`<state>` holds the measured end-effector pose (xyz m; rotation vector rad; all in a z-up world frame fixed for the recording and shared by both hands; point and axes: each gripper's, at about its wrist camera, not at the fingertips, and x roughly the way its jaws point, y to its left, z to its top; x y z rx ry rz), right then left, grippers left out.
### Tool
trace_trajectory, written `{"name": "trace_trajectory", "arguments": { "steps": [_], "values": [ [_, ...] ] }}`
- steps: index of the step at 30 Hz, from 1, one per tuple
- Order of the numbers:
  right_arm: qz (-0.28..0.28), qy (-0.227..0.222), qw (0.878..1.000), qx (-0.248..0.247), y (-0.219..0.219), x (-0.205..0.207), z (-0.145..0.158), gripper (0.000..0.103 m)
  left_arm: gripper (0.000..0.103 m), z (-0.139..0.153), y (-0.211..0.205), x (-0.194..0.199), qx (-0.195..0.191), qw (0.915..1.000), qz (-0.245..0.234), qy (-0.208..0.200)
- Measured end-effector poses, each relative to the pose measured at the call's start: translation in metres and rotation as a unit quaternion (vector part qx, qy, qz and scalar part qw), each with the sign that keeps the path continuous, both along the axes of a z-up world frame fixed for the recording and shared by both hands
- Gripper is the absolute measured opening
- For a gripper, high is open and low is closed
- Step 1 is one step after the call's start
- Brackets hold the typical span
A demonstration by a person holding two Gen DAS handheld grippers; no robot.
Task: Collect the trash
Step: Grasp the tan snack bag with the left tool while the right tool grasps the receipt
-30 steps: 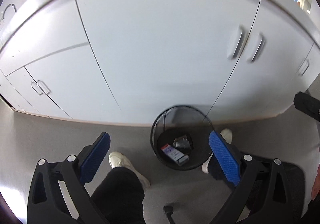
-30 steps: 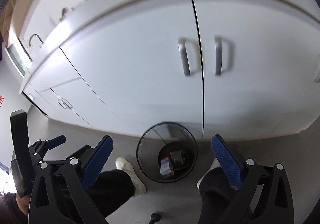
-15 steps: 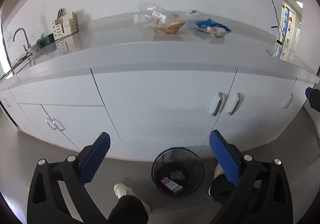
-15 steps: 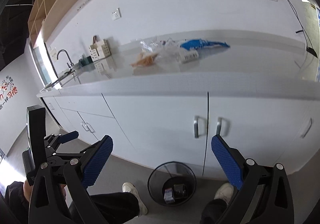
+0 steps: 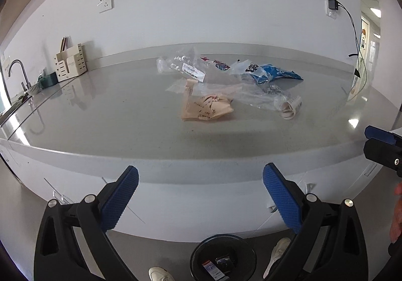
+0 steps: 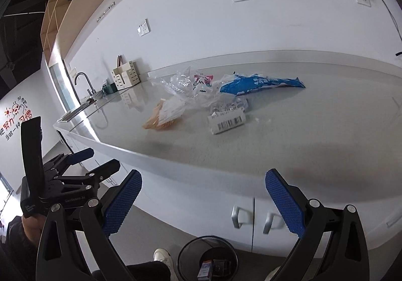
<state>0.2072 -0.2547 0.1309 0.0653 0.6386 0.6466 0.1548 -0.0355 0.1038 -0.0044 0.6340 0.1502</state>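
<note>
Currently | left gripper, right gripper: fingers wide, empty | crumpled clear plastic wrappers, tan paper bag at 12 o'clock on grey counter | risk: flimsy film slips the pinch, misses black mesh bin at 6 o'clock.

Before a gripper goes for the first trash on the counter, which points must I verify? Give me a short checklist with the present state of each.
1. Left gripper open and empty: ok.
2. Right gripper open and empty: ok.
3. Trash in view on the counter, such as the tan paper bag and the blue wrapper: ok.
4. Waste basket on the floor below, its mouth open: ok.
5. Grippers within reach of the trash: not ok, both are short of the counter edge.
6. Room left in the basket: cannot tell.
</note>
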Motion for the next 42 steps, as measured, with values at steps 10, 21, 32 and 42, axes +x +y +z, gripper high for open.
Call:
{"name": "trace_trajectory", "arguments": {
  "steps": [10, 21, 32, 42],
  "values": [
    [0.006, 0.006, 1.0, -0.005, 0.026, 0.059, -0.006, 0.099, 0.099, -0.005, 0.008, 0.067, 0.007, 0.9998, -0.019, 0.006],
    [0.008, 0.031, 0.999, -0.011, 0.05, 0.108, -0.015, 0.099, 0.098, -0.015, 0.024, 0.105, -0.018, 0.9991, -0.036, 0.015],
    [0.03, 0.021, 0.997, -0.064, 0.065, 0.115, -0.025, 0.067, 0.081, -0.025, 0.024, 0.115, -0.016, 0.9985, -0.045, 0.027],
    [0.034, 0.017, 0.998, -0.043, 0.054, 0.116, -0.026, 0.056, 0.064, -0.024, 0.03, 0.11, -0.014, 0.9991, -0.037, 0.018]
  ]
}}
